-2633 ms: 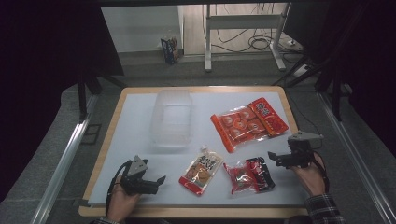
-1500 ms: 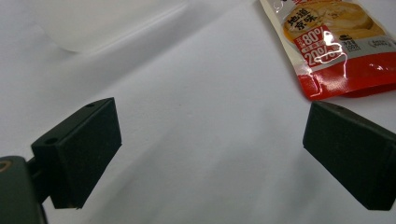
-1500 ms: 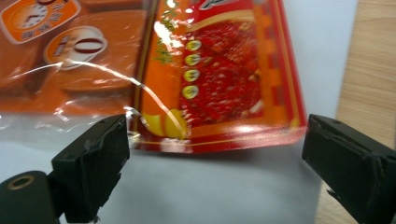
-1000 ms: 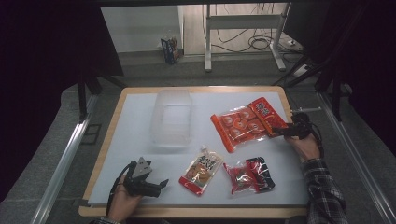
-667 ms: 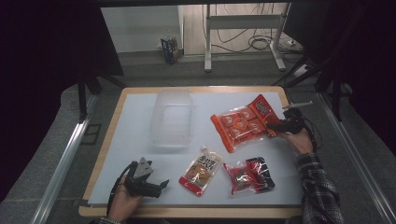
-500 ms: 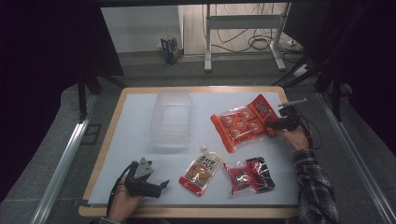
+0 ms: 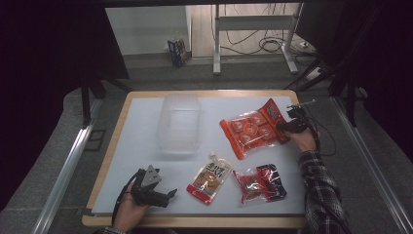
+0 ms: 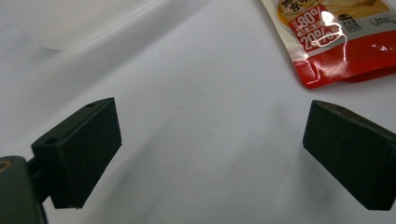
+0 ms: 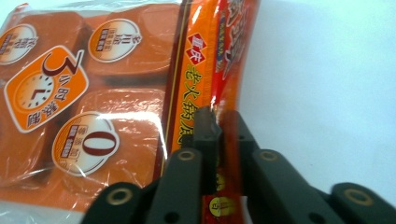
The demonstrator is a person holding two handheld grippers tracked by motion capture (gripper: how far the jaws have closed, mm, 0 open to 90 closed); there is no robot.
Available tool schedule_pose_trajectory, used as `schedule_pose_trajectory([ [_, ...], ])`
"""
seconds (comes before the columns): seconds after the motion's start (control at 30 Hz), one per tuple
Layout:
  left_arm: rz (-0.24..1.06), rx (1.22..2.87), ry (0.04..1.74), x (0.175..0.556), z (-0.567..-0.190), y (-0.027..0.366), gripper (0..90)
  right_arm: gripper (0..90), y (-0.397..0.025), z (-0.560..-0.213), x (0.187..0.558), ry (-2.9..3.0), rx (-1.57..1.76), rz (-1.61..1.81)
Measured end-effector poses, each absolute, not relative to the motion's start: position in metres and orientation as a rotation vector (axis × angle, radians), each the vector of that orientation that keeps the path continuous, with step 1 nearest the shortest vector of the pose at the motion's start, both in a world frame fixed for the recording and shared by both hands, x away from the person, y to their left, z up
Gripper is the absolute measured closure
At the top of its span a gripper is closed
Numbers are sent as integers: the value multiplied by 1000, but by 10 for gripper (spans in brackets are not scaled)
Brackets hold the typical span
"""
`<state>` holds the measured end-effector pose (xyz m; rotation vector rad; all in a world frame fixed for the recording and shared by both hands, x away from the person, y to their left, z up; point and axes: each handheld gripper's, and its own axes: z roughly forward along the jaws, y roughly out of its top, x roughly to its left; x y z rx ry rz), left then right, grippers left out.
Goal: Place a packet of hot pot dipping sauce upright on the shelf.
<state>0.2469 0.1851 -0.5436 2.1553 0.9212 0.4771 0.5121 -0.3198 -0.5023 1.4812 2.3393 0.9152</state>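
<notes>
A large orange snack pack [image 7: 253, 127] [image 9: 84, 107] lies at the right of the white table top. My right gripper [image 7: 287, 126] [image 9: 219, 122] is shut on that pack's right edge, the red seam pinched between its black jaws. My left gripper [image 7: 168, 195] [image 8: 210, 154] rests low at the front left with its jaws wide open and nothing between them. A small red and yellow pouch [image 7: 209, 178] [image 8: 336, 42] lies just ahead of it. A dark red snack bag [image 7: 258, 183] sits at the front right.
A clear plastic bin [image 7: 179, 123] stands at the middle back of the white table [image 7: 141, 146], which has a wooden rim. Metal rails run along both sides, and cables lie on the floor beyond the far edge.
My right gripper has travelled from the front right up to the orange pack's right edge and shut on it. My left gripper has stayed in place, open.
</notes>
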Motion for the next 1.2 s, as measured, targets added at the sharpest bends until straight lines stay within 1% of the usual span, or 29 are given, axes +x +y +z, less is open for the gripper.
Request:
schedule_pose_trajectory([
  [0.13, 481, 2147, 923, 247, -543, 186, 43, 883, -312, -494, 509, 2345, 1431, 839],
  [0.37, 483, 2141, 925, 247, -543, 185, 43, 882, -306, -481, 502, 2335, 1396, 832],
  [0.63, 484, 2130, 938, 247, -541, 186, 43, 882, -304, -442, 487, 2294, 1331, 947],
  [0.83, 479, 2121, 946, 247, -540, 186, 44, 882, -291, -409, 475, 2266, 1269, 1033],
  [0.87, 479, 2121, 946, 247, -540, 186, 43, 882, -291, -409, 475, 2266, 1269, 1033],
  [0.9, 479, 2120, 947, 247, -540, 187, 43, 882, -288, -400, 471, 2266, 1254, 1061],
  [0.97, 481, 2118, 949, 247, -540, 186, 43, 882, -286, -396, 470, 2266, 1245, 1072],
  [1.2, 483, 2116, 946, 246, -539, 187, 42, 882, -262, -366, 459, 2302, 1174, 1137],
])
